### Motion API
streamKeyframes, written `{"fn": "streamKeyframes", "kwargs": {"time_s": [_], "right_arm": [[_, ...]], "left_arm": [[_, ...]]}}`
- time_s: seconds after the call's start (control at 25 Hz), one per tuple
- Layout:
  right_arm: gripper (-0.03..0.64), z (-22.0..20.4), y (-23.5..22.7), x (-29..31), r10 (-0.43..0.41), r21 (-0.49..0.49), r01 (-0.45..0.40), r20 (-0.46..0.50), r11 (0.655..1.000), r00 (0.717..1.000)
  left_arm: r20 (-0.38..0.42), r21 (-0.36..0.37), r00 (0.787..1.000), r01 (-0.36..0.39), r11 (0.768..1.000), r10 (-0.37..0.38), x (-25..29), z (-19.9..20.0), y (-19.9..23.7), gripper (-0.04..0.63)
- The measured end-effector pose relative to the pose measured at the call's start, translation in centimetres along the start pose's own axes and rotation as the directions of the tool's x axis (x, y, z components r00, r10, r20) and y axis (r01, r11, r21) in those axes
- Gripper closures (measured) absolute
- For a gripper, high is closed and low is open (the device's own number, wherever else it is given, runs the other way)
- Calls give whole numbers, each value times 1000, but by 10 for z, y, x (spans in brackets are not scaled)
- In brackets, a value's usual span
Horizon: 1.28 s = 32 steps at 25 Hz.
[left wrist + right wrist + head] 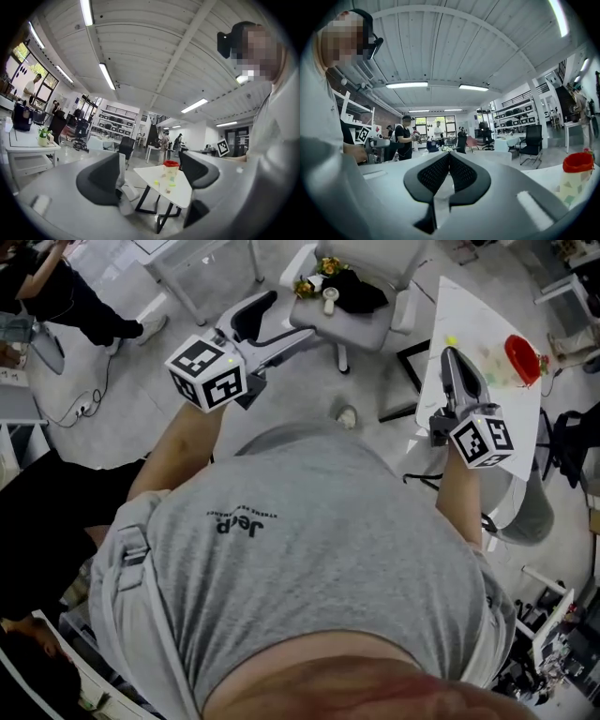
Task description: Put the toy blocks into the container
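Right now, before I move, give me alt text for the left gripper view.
The left gripper holds its jaws wide apart with nothing between them. Beyond them a white table carries a red-rimmed container and a few small toy blocks beside it. Ceiling strip lights run overhead in a large workroom.

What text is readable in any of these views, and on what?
"Jeep": printed on the person's grey shirt, seen upside down in the head view.
Smaller line of print next to it: too small to read.
Left marker cube and right marker cube: black-and-white square patterns only, no letters.
Both gripper views: nothing readable.
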State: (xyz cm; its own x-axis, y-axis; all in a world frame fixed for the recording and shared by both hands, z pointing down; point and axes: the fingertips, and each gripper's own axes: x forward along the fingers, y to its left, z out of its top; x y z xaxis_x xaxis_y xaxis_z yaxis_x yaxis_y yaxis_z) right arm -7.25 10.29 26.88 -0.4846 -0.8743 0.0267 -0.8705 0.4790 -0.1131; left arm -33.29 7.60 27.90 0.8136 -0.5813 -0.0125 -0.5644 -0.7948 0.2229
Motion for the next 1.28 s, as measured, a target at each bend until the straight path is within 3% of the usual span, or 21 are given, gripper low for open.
{"fn": "streamKeyframes", "kwargs": {"time_s": [0.4,0.56,0.92,1.08,1.28], "right_arm": [[613,28,-183,116,116,-27,-117,-13,993,993],[612,27,-234,143,127,-18,-127,-10,992,992],[614,6,-259,187,85,18,-84,-34,996,996],[612,11,-248,204,11,-10,-11,-30,1000,999],[613,19,-240,209,-88,-9,87,-16,996,996]], "left_arm": [[24,-2,996,-81,997,81,184,16,56,152],[7,-1,998,-66,998,66,235,19,65,152],[-50,-9,998,-29,1000,29,276,13,118,152],[-46,-14,998,50,999,-50,282,18,150,152],[-107,-23,984,142,990,-144,294,13,180,152]]}}
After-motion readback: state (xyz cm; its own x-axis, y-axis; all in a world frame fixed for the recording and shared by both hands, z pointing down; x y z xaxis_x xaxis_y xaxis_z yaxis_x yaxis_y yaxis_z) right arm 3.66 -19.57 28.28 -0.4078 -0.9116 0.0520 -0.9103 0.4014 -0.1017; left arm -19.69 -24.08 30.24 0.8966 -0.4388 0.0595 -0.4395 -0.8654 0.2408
